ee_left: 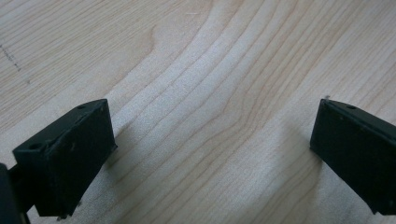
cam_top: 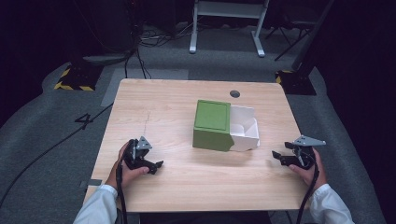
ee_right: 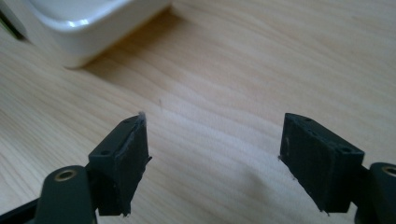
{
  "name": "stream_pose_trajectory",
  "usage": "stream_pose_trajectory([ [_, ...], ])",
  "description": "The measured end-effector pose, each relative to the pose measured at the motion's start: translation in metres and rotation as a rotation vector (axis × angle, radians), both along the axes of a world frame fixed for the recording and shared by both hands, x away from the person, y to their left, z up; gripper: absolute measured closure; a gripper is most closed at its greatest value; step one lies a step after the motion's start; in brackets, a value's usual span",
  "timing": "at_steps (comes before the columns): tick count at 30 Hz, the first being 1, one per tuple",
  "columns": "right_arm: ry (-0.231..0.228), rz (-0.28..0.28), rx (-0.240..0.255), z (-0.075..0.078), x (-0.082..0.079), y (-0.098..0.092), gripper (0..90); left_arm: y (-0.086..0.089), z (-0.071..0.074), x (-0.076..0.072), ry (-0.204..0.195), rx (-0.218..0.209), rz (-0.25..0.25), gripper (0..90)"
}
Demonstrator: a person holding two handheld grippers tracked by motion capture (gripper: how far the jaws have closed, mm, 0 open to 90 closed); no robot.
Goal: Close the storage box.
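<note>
Jaws, left gripper: spread wide, empty, low over bare wood at the table's near left. Jaws, right gripper: spread wide, empty, at the near right edge, pointing toward the white tray, well apart from it. Green box: upright near table centre, touching the white tray's left side and partly covering it. Tray interior shows compartments. Hands: one on each gripper, white sleeves.

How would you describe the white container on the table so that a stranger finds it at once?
Start at the wooden table and find the green box near its middle. The white container touches that box's right side. It is the only white, open-topped thing there, with a divider inside.
</note>
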State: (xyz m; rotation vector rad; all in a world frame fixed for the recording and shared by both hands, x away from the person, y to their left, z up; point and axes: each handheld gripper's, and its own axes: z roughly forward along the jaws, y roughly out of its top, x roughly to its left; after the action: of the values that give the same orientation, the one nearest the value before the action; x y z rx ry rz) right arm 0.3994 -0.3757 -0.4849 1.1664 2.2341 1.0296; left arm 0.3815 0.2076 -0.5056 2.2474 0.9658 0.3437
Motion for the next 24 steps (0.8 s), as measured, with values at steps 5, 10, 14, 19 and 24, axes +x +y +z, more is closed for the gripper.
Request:
stream_pose_trajectory([
  [5, -0.050, 0.002, 0.010, 0.019, 0.005, 0.004, 24.2, 0.000, 0.000, 0.000, 0.000, 0.000, 0.000, 0.0],
  [10, -0.080, 0.004, 0.019, 0.037, 0.014, 0.011, 25.3, 0.000, 0.000, 0.000, 0.000, 0.000, 0.000, 0.0],
  [14, -0.098, 0.001, 0.028, 0.047, 0.023, 0.016, 26.2, 0.000, 0.000, 0.000, 0.000, 0.000, 0.000, 0.0],
  [19, -0.098, 0.010, 0.052, 0.053, 0.034, 0.025, 26.5, 0.000, 0.000, 0.000, 0.001, 0.000, 0.000, 0.0],
  [24, -0.089, 0.037, 0.057, 0.054, 0.046, 0.041, 26.6, 0.000, 0.000, 0.000, 0.000, 0.001, -0.001, 0.0],
])
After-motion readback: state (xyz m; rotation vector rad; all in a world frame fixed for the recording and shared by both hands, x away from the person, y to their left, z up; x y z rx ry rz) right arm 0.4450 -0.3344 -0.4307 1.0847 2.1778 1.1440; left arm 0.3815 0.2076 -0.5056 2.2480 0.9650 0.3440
